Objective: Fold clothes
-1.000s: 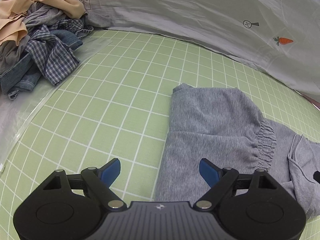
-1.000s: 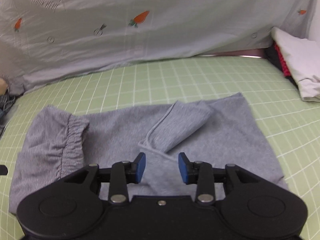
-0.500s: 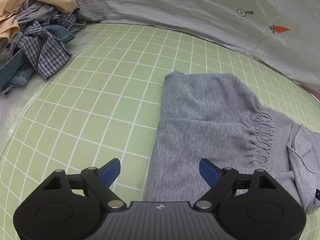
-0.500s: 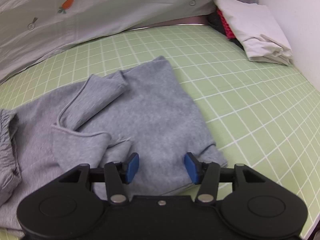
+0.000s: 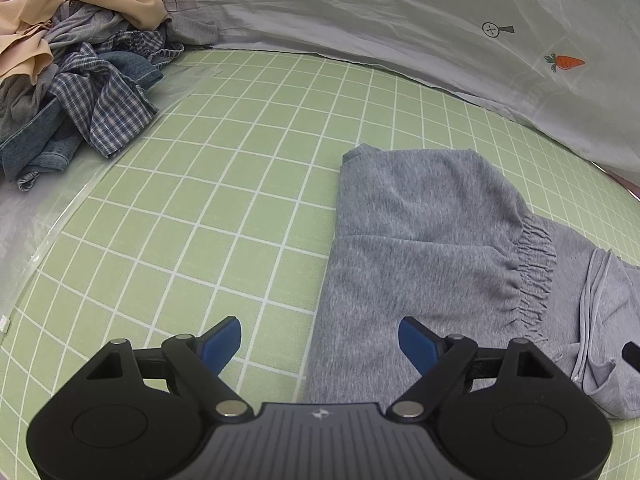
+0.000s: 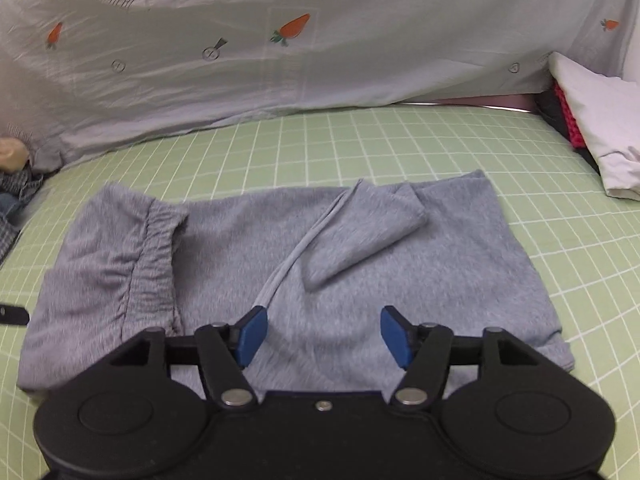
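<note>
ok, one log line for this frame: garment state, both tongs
garment: grey sweatpants part-folded on green grid mat | left tongs: open, empty | right tongs: opening, empty, over pants | unfolded pile: waiting

Heather-grey sweatpants (image 6: 280,272) lie on a lime-green, white-gridded mat (image 5: 224,200); an orange-carrot-printed pale sheet (image 6: 320,60) and blue-checked laundry (image 5: 104,104) line its edges.

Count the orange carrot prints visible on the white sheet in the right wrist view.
3: one far left, one near the top centre, one small at the far right. More may be hidden in the folds or out of frame.
</note>
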Demonstrator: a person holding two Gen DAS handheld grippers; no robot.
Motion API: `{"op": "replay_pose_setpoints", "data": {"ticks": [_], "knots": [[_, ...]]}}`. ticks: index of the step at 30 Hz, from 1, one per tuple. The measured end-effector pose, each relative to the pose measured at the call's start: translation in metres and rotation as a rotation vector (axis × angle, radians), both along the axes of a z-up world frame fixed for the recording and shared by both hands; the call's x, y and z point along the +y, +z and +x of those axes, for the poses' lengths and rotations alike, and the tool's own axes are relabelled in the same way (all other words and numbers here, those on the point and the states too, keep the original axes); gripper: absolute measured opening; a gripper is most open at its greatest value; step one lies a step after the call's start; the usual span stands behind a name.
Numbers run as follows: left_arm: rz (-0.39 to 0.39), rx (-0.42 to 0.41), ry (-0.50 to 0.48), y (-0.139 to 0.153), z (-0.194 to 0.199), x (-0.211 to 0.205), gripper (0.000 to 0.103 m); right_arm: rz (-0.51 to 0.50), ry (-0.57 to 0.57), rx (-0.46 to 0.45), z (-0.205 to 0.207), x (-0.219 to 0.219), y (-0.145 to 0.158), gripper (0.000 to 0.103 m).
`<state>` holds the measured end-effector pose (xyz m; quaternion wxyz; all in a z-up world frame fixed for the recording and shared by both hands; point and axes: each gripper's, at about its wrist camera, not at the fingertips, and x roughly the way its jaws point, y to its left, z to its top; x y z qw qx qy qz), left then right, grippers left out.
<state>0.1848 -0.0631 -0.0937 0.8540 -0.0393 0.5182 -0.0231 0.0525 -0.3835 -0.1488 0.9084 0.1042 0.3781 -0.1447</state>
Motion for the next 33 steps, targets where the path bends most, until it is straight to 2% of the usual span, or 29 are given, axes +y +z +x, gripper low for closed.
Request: {"op": "replay_pose_setpoints", "data": {"ticks": [3, 8, 15, 16, 17, 18, 19, 20, 22, 24, 26, 27, 28, 29, 30, 32, 33], "knots": [[-0.001, 0.008, 0.01, -0.004, 0.008, -0.001, 0.086, 0.035, -0.062, -0.012, 0.014, -0.018, 0.004, 0.076], [0.001, 0.027, 0.044, -0.013, 0.027, 0.001, 0.086, 0.051, -0.11, 0.023, 0.051, -0.037, -0.004, 0.08], [0.018, 0.057, 0.062, -0.026, 0.05, 0.002, 0.086, 0.12, -0.156, 0.105, 0.105, -0.059, -0.031, 0.079], [0.018, 0.064, 0.068, -0.028, 0.051, 0.002, 0.086, 0.116, -0.156, 0.105, 0.11, -0.06, -0.033, 0.075], [0.017, 0.07, 0.072, -0.03, 0.053, 0.003, 0.086, 0.089, -0.141, 0.102, 0.114, -0.06, -0.031, 0.057], [0.016, 0.074, 0.076, -0.032, 0.055, 0.003, 0.086, 0.062, -0.127, 0.099, 0.117, -0.06, -0.03, 0.044], [0.015, 0.074, 0.078, -0.032, 0.056, 0.003, 0.086, 0.036, -0.111, 0.095, 0.121, -0.06, -0.029, 0.019], [0.014, 0.073, 0.079, -0.033, 0.056, 0.003, 0.086, 0.024, -0.08, 0.083, 0.124, -0.061, -0.025, 0.007], [0.017, 0.07, 0.08, -0.033, 0.058, 0.001, 0.086, 0.013, -0.005, 0.037, 0.128, -0.059, -0.014, 0.007], [0.024, 0.071, 0.075, -0.034, 0.059, -0.001, 0.086, -0.009, 0.067, -0.008, 0.129, -0.051, -0.003, 0.007], [0.029, 0.074, 0.069, -0.035, 0.06, -0.003, 0.086, 0.057, 0.119, -0.053, 0.131, -0.051, 0.002, 0.007], [0.03, 0.076, 0.066, -0.036, 0.06, -0.004, 0.086, 0.119, 0.119, -0.063, 0.133, -0.054, 0.0, 0.013], [0.029, 0.079, 0.064, -0.036, 0.06, -0.005, 0.086, 0.156, 0.106, -0.055, 0.136, -0.057, -0.005, 0.023], [0.028, 0.081, 0.062, -0.037, 0.06, -0.005, 0.086, 0.134, 0.095, -0.017, 0.139, -0.055, -0.011, 0.049], [0.028, 0.081, 0.06, -0.037, 0.059, -0.005, 0.086, 0.109, 0.084, 0.021, 0.142, -0.052, -0.017, 0.059], [0.025, 0.081, 0.056, -0.037, 0.058, -0.006, 0.087, 0.051, 0.074, 0.064, 0.141, -0.047, -0.023, 0.059], [0.021, 0.082, 0.055, -0.038, 0.058, -0.006, 0.087, 0.056, 0.067, 0.064, 0.136, -0.046, -0.022, 0.063]]}}
